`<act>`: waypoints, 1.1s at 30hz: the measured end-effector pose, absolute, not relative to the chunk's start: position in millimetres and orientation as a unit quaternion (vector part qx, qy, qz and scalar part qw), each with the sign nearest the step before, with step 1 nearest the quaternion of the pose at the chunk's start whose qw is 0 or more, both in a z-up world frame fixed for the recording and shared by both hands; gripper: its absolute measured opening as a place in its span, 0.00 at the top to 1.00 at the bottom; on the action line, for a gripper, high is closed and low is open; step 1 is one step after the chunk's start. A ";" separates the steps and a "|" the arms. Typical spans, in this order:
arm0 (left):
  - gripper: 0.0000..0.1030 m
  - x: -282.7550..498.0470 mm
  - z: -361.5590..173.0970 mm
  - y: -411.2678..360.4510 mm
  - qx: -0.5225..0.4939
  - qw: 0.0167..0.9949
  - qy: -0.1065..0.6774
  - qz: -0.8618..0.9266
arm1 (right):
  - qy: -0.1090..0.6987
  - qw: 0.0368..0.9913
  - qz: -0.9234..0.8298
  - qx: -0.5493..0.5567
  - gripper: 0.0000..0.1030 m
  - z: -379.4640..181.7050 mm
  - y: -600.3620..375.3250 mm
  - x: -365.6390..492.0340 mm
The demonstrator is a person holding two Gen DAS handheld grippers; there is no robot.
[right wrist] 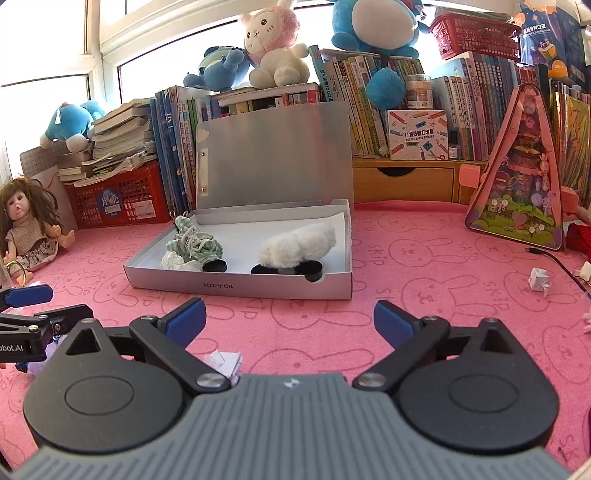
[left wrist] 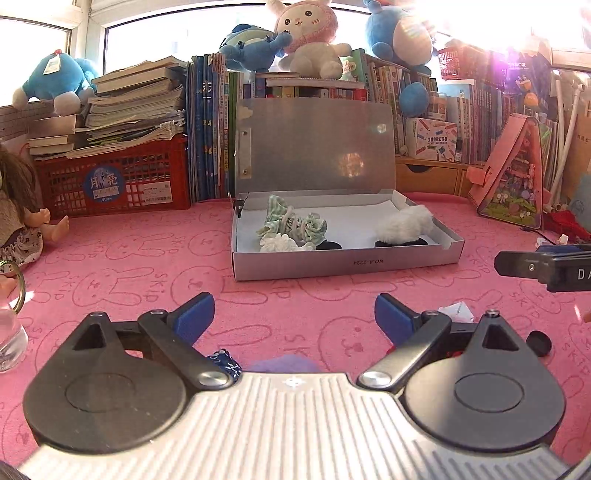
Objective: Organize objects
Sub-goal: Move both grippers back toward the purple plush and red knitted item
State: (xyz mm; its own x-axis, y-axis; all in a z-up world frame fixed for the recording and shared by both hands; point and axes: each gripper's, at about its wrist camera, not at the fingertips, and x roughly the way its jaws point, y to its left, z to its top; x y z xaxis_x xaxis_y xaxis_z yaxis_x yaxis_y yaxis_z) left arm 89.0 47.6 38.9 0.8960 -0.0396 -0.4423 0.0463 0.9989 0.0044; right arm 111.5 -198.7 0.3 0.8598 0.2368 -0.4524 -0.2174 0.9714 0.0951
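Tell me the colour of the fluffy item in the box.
White fluffy item, clearest in the right wrist view.

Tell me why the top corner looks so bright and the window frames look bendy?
Left wrist view: sun glare whitens the top right, with a purple tint. Right wrist view: no such flare, windows simply overexposed. Both views: the fisheye lens bends the window frames.

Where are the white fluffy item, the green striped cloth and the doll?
white fluffy item [right wrist: 297, 245], right wrist view, middle of fur
green striped cloth [right wrist: 194, 245], right wrist view, bunched middle
doll [right wrist: 31, 225], right wrist view, chest
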 end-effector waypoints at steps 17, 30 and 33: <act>0.04 66.5 -1.9 34.6 0.050 0.971 0.234 0.011 | 0.281 0.959 0.039 -0.021 0.02 -41.9 -202.4 82.0; 0.04 60.6 -6.8 23.3 0.082 0.973 0.214 0.014 | 0.313 0.949 0.022 -0.032 0.09 -47.8 -195.9 76.0; 0.04 58.9 -6.6 22.5 0.084 0.974 0.208 0.018 | 0.310 0.950 0.029 -0.023 0.12 -48.0 -198.1 73.7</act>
